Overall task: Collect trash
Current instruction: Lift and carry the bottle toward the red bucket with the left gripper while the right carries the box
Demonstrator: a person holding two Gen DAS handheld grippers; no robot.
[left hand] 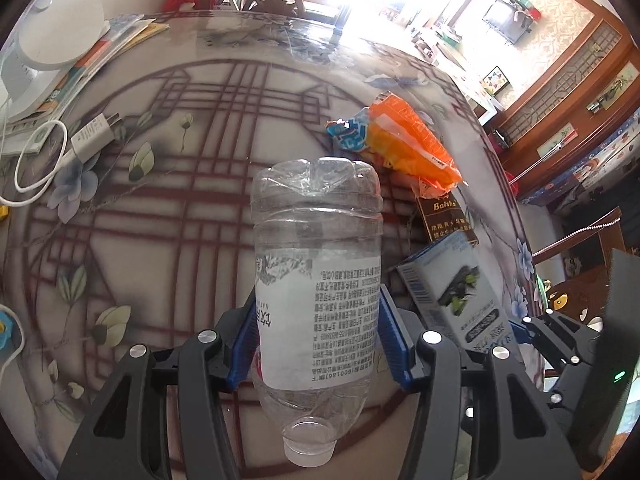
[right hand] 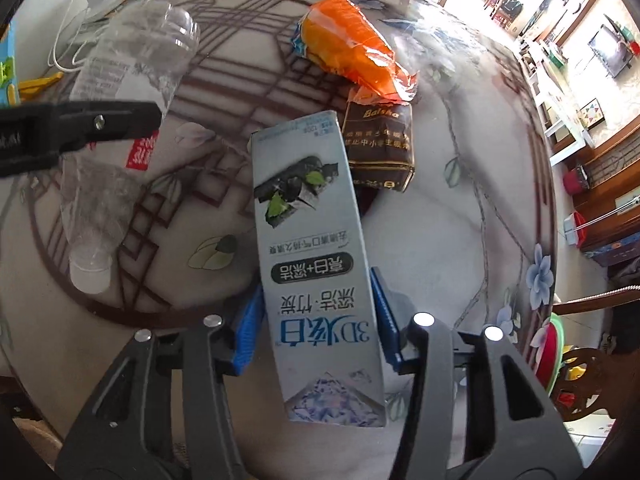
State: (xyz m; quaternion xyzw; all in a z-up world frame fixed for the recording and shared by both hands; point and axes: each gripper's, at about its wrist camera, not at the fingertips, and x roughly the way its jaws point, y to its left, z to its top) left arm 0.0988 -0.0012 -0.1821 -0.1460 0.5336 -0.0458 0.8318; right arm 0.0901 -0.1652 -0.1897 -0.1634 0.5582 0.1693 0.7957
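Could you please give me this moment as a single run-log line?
left gripper: shut on plastic bottle | right gripper: shut on toothpaste box | on table: orange wrapper, cigarette pack

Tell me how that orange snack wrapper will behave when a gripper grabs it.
The orange wrapper looks crinkled and thin, so it will likely crush flat, weigh little, and its glossy film may slip. It overlaps the brown cigarette pack, which might shift.

The toothpaste box [left hand: 452,296] was partly hidden behind the right gripper's arm at four o'clock in the left wrist view. The cigarette pack [right hand: 380,148] lay partly under the orange wrapper [right hand: 352,52]. The clear bottle's [right hand: 120,120] middle was crossed by the left gripper's finger at nine o'clock.
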